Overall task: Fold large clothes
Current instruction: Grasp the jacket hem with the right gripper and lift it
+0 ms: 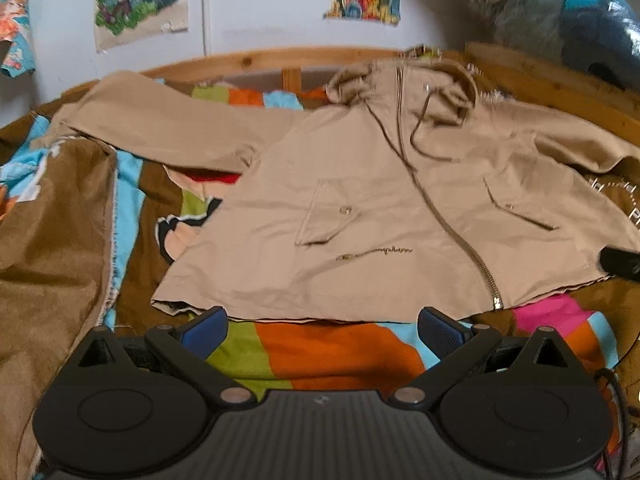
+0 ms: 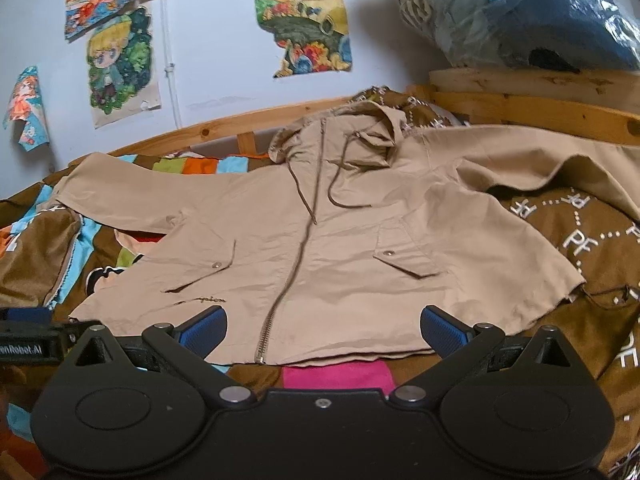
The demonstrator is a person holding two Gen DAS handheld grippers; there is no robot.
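A beige hooded jacket [image 1: 360, 208] lies face up and zipped on the bed, sleeves spread to both sides, hood toward the wall. It also shows in the right wrist view [image 2: 328, 248]. My left gripper [image 1: 322, 330] is open and empty, just in front of the jacket's bottom hem, left of the zipper end. My right gripper [image 2: 323, 330] is open and empty over the hem, right of the zipper end [image 2: 262, 354]. The right gripper's tip shows at the right edge of the left wrist view [image 1: 620, 264]; the left gripper shows at the left edge of the right wrist view [image 2: 28, 336].
A colourful patchwork bedspread [image 1: 332, 356] and brown blankets [image 1: 44, 240] cover the bed. A wooden bed frame [image 1: 260, 58] runs along the wall with posters [image 2: 120, 64]. Bagged bedding [image 2: 540, 12] is stacked at the back right on a wooden rail [image 2: 532, 104].
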